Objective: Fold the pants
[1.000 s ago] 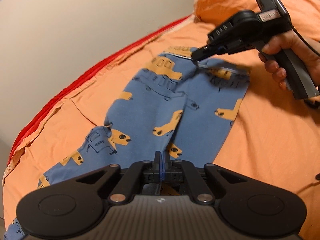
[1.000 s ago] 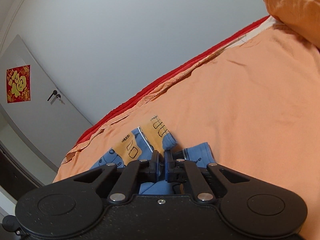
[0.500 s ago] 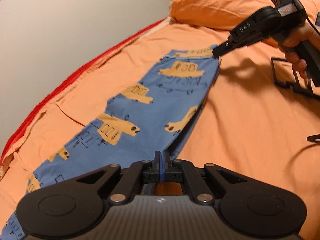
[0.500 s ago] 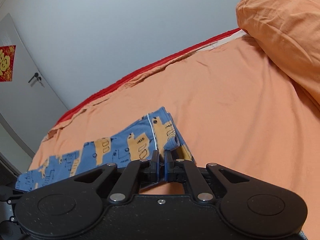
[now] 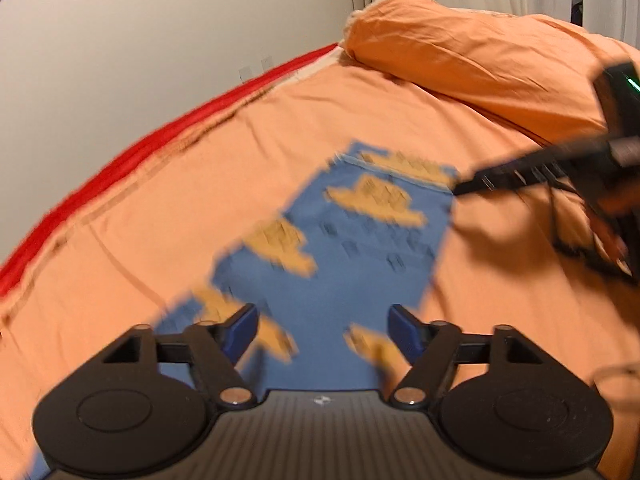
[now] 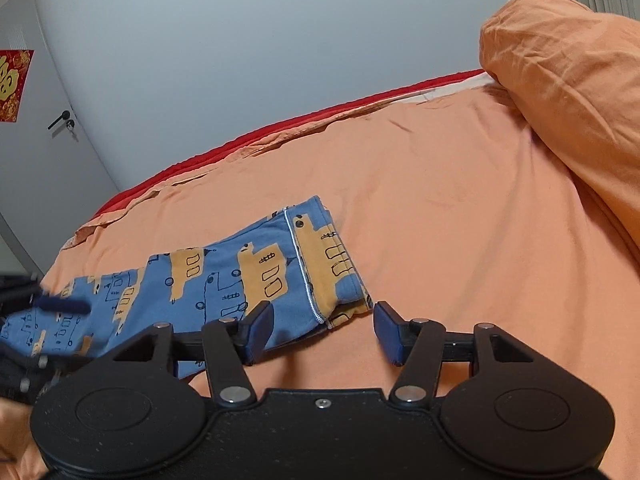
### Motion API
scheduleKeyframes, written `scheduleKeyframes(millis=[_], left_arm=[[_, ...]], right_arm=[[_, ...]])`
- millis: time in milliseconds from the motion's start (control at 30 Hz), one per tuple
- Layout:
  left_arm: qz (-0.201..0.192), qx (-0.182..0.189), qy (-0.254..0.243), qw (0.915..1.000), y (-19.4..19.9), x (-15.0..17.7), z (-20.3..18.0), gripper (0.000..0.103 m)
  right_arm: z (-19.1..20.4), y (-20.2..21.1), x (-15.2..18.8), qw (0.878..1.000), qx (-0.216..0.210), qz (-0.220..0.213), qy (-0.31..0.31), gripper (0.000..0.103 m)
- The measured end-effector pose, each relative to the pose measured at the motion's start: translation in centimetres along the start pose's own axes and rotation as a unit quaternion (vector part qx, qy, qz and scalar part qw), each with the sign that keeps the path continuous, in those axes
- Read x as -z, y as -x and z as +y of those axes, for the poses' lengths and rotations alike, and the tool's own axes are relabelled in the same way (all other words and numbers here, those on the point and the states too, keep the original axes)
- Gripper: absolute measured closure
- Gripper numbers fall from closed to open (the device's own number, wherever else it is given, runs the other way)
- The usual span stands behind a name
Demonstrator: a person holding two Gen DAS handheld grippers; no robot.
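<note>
Blue pants (image 5: 352,236) printed with orange vehicles lie flat on the orange bed sheet (image 5: 460,320), folded lengthwise with one leg on the other. My left gripper (image 5: 324,324) hovers over the leg part; its jaws are opening and the pads touch no cloth. In the right wrist view the pants (image 6: 240,276) stretch to the left. My right gripper (image 6: 323,330) stands at the waistband corner (image 6: 344,300); its jaws are opening, with the corner lying loose between the pads. From the left wrist view the right gripper (image 5: 464,189) shows blurred at the waistband end.
An orange pillow (image 5: 480,64) lies at the head of the bed, also in the right wrist view as a pillow (image 6: 560,80). A red bed edge (image 5: 120,168) runs along the pale wall. A door with a handle (image 6: 60,120) and a red decoration (image 6: 12,84) stands at far left.
Both grippers went from shut on the pants to open and let the cloth go. The pants were laid out straight and folded lengthwise; the left gripper has lifted off them.
</note>
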State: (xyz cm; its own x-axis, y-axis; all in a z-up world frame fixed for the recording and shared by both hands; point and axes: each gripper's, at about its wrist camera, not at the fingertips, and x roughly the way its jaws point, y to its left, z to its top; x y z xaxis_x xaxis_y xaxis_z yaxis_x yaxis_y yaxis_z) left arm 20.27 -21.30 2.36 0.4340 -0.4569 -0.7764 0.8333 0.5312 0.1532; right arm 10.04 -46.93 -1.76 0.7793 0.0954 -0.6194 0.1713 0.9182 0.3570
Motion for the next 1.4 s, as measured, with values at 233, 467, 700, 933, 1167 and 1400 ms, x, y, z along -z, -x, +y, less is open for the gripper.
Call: scheduleKeyframes(millis=[233,467,700,933,1167,1400], left_arm=[[-0.002,0.006,0.023,0.9997,-7.5,-9.8,3.5,0.027],[0.089,0.13,0.054,0.9861,-16.1,-12.7,5.2,0.044],[0.115,0.155,0.032,0.9807,-17.3,-12.4,4.1,0.074],[0.086,0.096,-0.02,0.9915,-15.6,-12.6,0.7,0.095],[-0.013,-0.018,0.017,0.9996,-11.3,-9.8,0.6,0.023],[-0.059,-0.192,0.061,0.9777,-3.0,0.3,3.2,0.018]], right_arm=[[-2.8,-1.5,0.2,0.995,-0.054,0.026,-0.075,0.044],[-4.1,-2.8,0.4,0.986,-0.105,0.025,-0.127,0.046],[-5.1,-3.3,0.5,0.978,-0.104,0.017,-0.182,0.081],[-3.6,-1.8,-0.1,0.988,-0.072,-0.024,-0.132,0.092],[-3.3,-2.6,0.0,0.993,-0.048,-0.007,-0.11,0.071],[1.5,-0.4,0.0,0.993,0.045,-0.083,0.069,0.032]])
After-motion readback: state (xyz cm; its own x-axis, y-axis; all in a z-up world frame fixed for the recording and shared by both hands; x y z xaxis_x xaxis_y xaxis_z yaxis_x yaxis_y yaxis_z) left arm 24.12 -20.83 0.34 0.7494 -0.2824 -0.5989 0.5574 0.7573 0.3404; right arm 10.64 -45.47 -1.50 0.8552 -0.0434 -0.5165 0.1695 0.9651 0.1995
